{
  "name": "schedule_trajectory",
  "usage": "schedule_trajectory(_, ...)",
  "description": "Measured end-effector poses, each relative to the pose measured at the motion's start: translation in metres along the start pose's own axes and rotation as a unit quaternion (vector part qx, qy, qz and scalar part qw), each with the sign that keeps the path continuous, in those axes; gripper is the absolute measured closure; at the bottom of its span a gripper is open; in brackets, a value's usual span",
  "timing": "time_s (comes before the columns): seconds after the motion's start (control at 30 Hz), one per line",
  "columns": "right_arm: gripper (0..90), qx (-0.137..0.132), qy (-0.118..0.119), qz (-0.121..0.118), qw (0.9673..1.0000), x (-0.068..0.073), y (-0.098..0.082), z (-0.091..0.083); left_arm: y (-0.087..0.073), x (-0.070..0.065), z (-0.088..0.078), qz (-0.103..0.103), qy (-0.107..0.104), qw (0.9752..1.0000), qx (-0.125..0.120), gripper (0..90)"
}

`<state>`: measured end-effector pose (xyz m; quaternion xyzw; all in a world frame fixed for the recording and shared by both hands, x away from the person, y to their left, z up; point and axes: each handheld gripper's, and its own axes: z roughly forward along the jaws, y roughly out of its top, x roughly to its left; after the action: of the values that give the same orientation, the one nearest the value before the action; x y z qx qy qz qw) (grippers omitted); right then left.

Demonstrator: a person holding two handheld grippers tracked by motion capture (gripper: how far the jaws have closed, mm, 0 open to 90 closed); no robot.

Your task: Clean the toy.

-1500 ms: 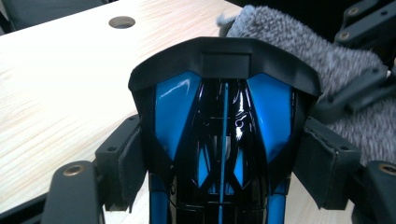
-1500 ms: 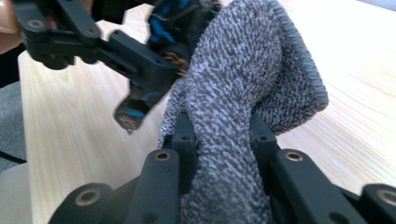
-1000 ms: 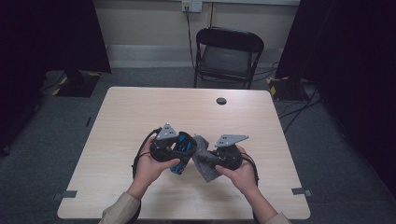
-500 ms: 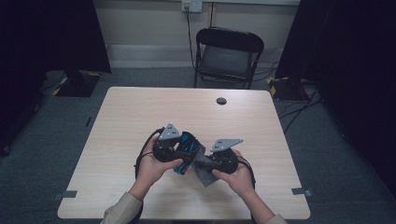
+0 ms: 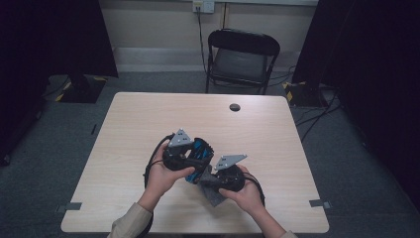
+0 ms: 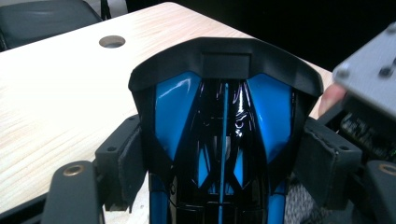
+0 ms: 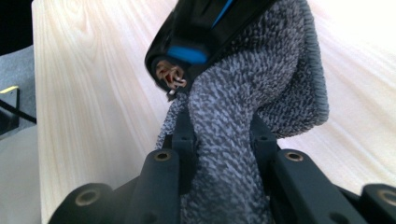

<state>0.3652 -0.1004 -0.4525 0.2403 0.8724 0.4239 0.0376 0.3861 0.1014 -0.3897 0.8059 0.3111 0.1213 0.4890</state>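
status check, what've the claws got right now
Left claw clamped on black-and-blue gadget. Right claw shut on grey cloth, cloth against gadget. Nothing in the way.

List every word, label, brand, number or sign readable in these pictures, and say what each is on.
None can be read.
The glossy black and blue plastic object carries no legible lettering.
Faint marks on the dark body of the right tool are too blurred to read.
The grey woven cloth bears no print.

The high view looks forward and down over the whole desk (image 5: 148,119) from the person's side. Each tool view sits close behind its own jaws, facing along them. All three share the black-and-blue object (image 6: 219,135) and the grey cloth (image 7: 243,107).
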Motion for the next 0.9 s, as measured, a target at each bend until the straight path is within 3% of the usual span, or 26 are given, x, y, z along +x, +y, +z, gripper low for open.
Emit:
schedule_trajectory(0.2,71.3,0.023,0.009,-0.010,0.9996,0.003,-0.007,0.007,0.001,-0.001,-0.002,-0.001,-0.001,1.0000,-0.006,25.5)
schedule_trajectory(0.3,71.2,0.030,0.001,-0.002,0.9995,0.000,-0.009,0.006,0.001,-0.002,-0.002,0.002,-0.004,1.0000,-0.002,25.5)
schedule_trajectory(0.43,71.2,0.009,-0.018,0.013,0.9997,-0.011,-0.005,-0.007,-0.002,-0.002,-0.003,0.003,-0.004,1.0000,0.000,25.5)
schedule_trajectory(0.67,71.2,-0.029,-0.061,0.014,0.9976,-0.028,0.014,-0.043,-0.009,0.001,-0.005,0.001,-0.004,1.0000,0.008,25.5)
schedule_trajectory(0.9,71.2,-0.054,-0.067,0.016,0.9961,-0.033,0.026,-0.054,-0.015,0.000,-0.002,-0.003,-0.013,0.9998,0.014,25.5)
